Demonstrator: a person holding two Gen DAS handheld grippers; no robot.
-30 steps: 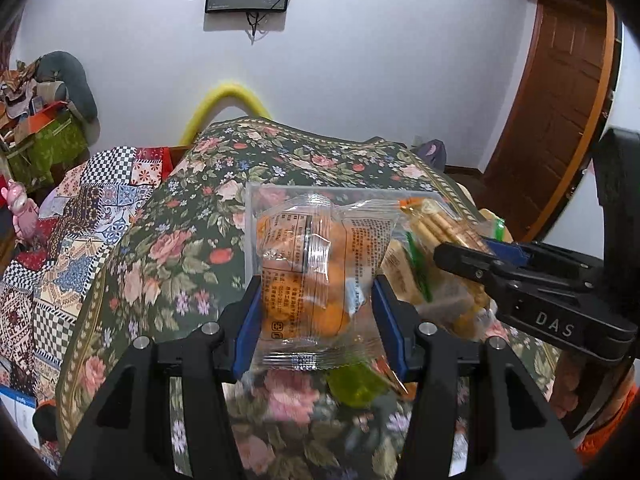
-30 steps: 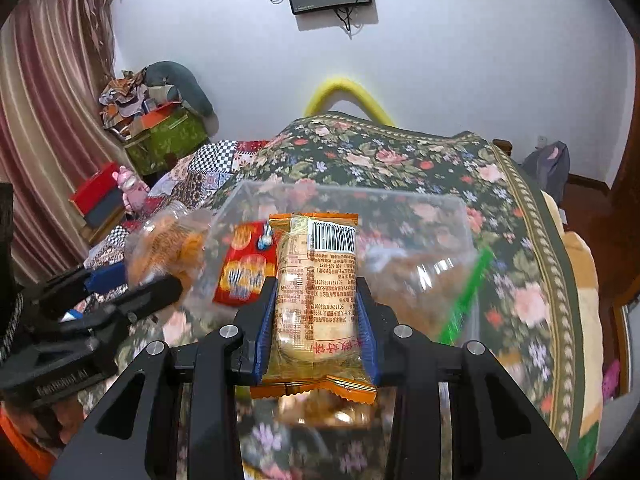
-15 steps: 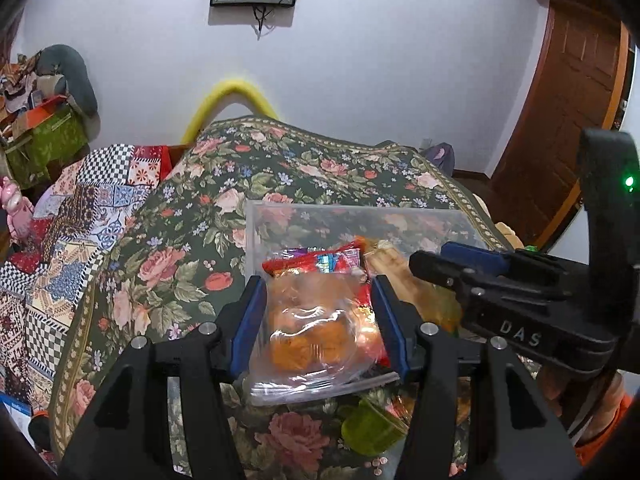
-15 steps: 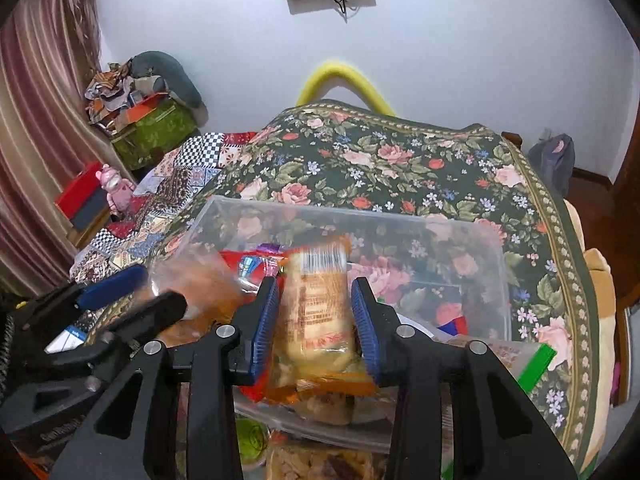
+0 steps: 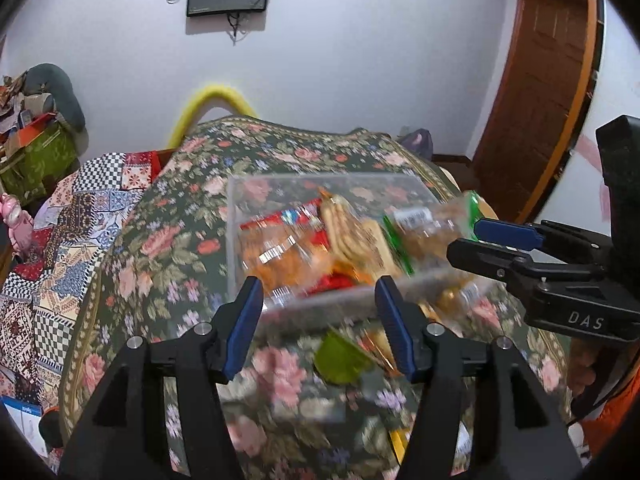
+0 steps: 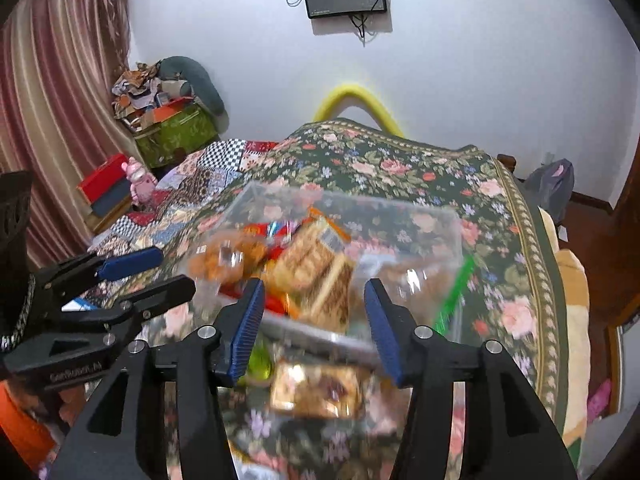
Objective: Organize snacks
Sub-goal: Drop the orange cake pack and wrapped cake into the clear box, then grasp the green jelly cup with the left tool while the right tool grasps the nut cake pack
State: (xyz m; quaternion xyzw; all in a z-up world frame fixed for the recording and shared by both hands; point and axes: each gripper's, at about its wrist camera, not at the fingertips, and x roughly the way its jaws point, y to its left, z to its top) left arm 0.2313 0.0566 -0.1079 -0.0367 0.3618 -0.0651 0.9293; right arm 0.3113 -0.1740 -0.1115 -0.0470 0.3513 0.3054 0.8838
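Observation:
A clear plastic bin (image 5: 240, 208) (image 6: 452, 232) stands on the floral bedspread. In it lie an orange snack bag (image 5: 280, 260) (image 6: 224, 258), a tan wafer packet (image 5: 352, 236) (image 6: 316, 268), a red packet (image 5: 276, 222) and a green-edged bag (image 5: 424, 228) (image 6: 404, 276). My left gripper (image 5: 320, 320) is open and empty just in front of the bin. My right gripper (image 6: 314, 326) is open and empty at the bin's near wall. Each gripper shows in the other's view, the right (image 5: 492, 244) and the left (image 6: 144, 276).
Loose snacks lie on the bedspread before the bin: a green packet (image 5: 340, 360) and a brown packet (image 6: 316, 390). A patchwork quilt (image 5: 60, 232) lies left. A wooden door (image 5: 540, 80) is at the right. Boxes (image 6: 172, 128) are piled by the curtain.
Both grippers opened and let go of their snacks, which now lie in the bin. Both grippers have drawn back toward me.

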